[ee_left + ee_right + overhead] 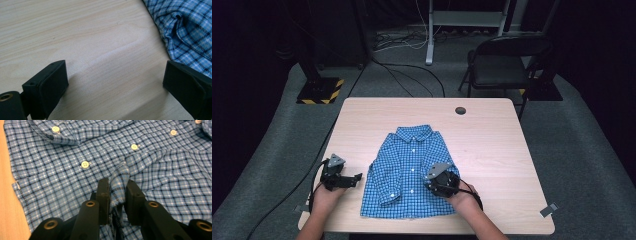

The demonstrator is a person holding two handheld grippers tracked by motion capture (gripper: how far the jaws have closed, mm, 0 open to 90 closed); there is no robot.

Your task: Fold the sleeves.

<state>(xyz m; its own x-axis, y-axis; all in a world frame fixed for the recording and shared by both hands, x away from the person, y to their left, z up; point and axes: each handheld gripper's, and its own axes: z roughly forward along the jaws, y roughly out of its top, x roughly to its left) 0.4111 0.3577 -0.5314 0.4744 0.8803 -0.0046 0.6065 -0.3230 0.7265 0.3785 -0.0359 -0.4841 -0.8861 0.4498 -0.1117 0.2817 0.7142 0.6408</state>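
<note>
The right gripper view shows the right claw (117, 195) pinched on a fold of the blue checked shirt (75, 175), lying near the middle of the desk (492, 130), probably to fold it, while the left claw (115, 87) waits wide open and empty beside the shirt's left edge.

A light wooden table (492, 145) has a dark round grommet hole (460, 110) near its far edge and 2 grey tape strips at its near corners (550, 209). Beyond it, on grey carpet (582, 165), stand a black folding chair (504, 62), a hazard-striped stand base (320, 91), loose cables (412, 70) and a white frame leg (430, 32).
</note>
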